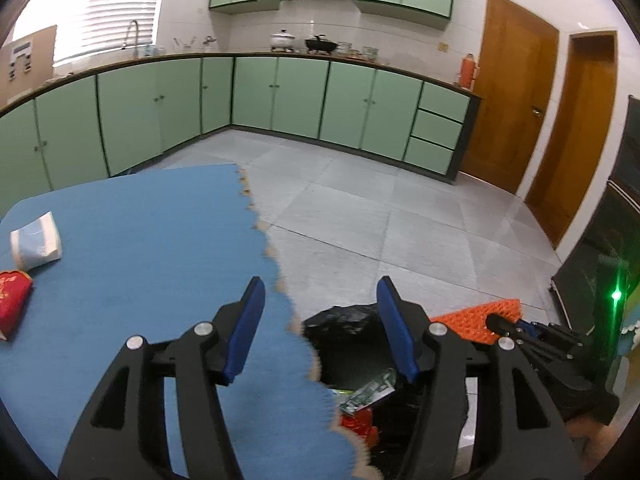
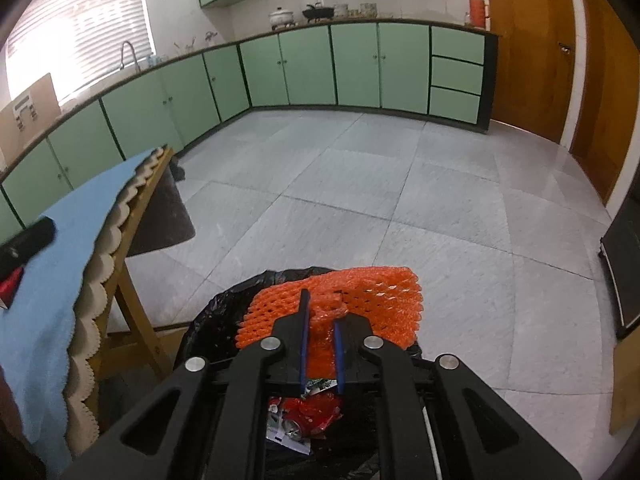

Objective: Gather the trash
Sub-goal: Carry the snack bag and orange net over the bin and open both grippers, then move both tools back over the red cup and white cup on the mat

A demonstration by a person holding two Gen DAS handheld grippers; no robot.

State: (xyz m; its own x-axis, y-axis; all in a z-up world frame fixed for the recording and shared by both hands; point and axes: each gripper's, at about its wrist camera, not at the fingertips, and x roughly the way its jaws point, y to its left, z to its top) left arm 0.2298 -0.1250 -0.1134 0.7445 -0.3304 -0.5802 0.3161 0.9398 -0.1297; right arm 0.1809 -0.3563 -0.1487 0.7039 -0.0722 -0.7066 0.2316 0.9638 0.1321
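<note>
Your right gripper [image 2: 320,322] is clamped on an orange foam net sleeve [image 2: 360,296], the stretchy mesh kind with diamond-shaped holes. The sleeve is bunched where the blue pads pinch it and fans out flat beyond the fingertips. It hangs directly over the mouth of a bin lined with a black trash bag [image 2: 224,308], which sits on the grey tiled floor just beside the table.

Inside the bag you can see crumpled red wrappers [image 2: 316,412] and a green and white printed packet [image 1: 366,392] lying on top of each other.

Your left gripper [image 1: 320,320] is spread wide and holds nothing. It hovers over the edge of the table, which is covered by a blue cloth [image 1: 152,240] with a scalloped cream border. On that cloth, far to your left, a white paper cup [image 1: 36,240] lies on its side, with a red packet [image 1: 12,304] just beside it, nearer to you.
</note>
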